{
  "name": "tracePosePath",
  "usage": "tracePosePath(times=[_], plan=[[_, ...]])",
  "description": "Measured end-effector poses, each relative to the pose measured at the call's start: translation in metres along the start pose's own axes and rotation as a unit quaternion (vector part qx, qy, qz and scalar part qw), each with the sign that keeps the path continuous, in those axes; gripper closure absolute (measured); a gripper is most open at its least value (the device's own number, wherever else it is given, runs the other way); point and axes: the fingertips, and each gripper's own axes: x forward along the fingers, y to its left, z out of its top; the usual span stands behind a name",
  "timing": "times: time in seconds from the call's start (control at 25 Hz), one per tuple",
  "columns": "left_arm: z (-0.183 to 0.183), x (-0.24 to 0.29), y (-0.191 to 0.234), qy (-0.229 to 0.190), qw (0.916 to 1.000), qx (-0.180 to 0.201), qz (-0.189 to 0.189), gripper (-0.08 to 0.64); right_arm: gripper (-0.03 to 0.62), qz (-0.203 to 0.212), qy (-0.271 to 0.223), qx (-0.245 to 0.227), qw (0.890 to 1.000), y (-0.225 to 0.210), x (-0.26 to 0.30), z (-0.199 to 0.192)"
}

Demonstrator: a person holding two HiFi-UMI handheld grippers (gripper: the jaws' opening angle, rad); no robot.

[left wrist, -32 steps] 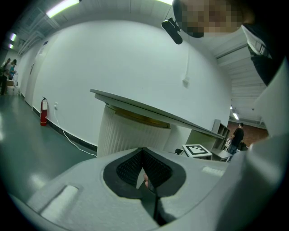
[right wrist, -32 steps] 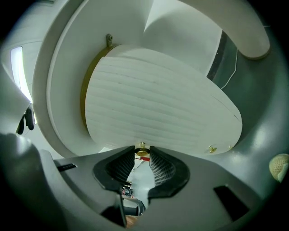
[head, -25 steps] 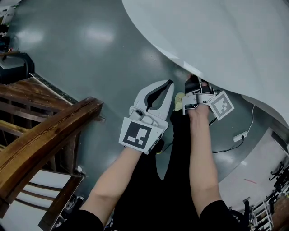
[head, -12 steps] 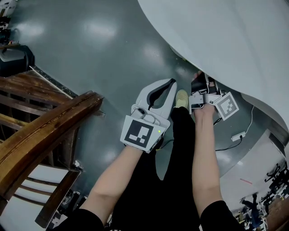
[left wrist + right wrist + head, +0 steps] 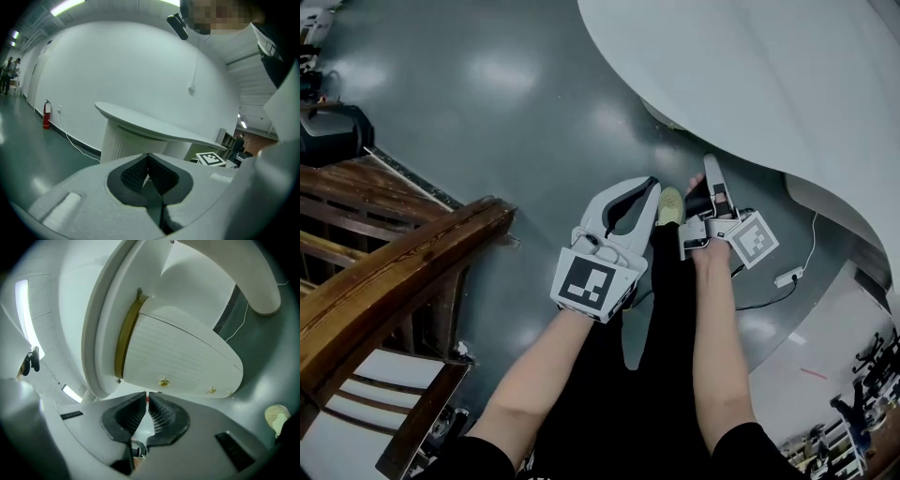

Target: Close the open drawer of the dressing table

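Note:
The white dressing table top point(image 5: 750, 75) fills the upper right of the head view. In the right gripper view its ribbed white drawer point(image 5: 183, 357) stands out from under the top, with a gold knob point(image 5: 163, 381) just ahead of my right gripper point(image 5: 148, 397). That gripper's jaws have just been closing and now stand all but together, with nothing between them. In the head view my right gripper point(image 5: 710, 167) sits in front of the table edge. My left gripper point(image 5: 652, 183) is beside it, shut and empty, and its tips point(image 5: 148, 155) meet in the left gripper view.
A dark wooden chair point(image 5: 394, 272) stands at the left. A cable with a white adapter point(image 5: 787, 277) lies on the grey floor at right. A pale shoe point(image 5: 671, 204) shows between the grippers. A red fire extinguisher point(image 5: 46, 115) stands by the far wall.
My right gripper has come out from under the table edge and now shows as one narrow closed blade. Both hands have risen a little.

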Motion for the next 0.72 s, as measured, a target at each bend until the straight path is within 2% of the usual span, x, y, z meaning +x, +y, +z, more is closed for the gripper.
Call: tracePosePath(times=[0.32,0.56,0.72], plan=[[0.049,-0.031,-0.03,-0.003,0.9997,0.018,-0.018,0.551,0.574,0.026,0.021,-0.041,0.999,0.078,-0.037,-0.006],[0.093,-0.065,-0.048,-0.011,0.9993,0.022,-0.028,0.551,0.575,0.056,0.046,-0.111,0.991,0.157,-0.06,-0.013],[0.119,-0.089,-0.064,-0.012,0.9986,0.032,-0.04,0.551,0.576,0.053,0.059,-0.138,0.987,0.199,-0.078,-0.02]])
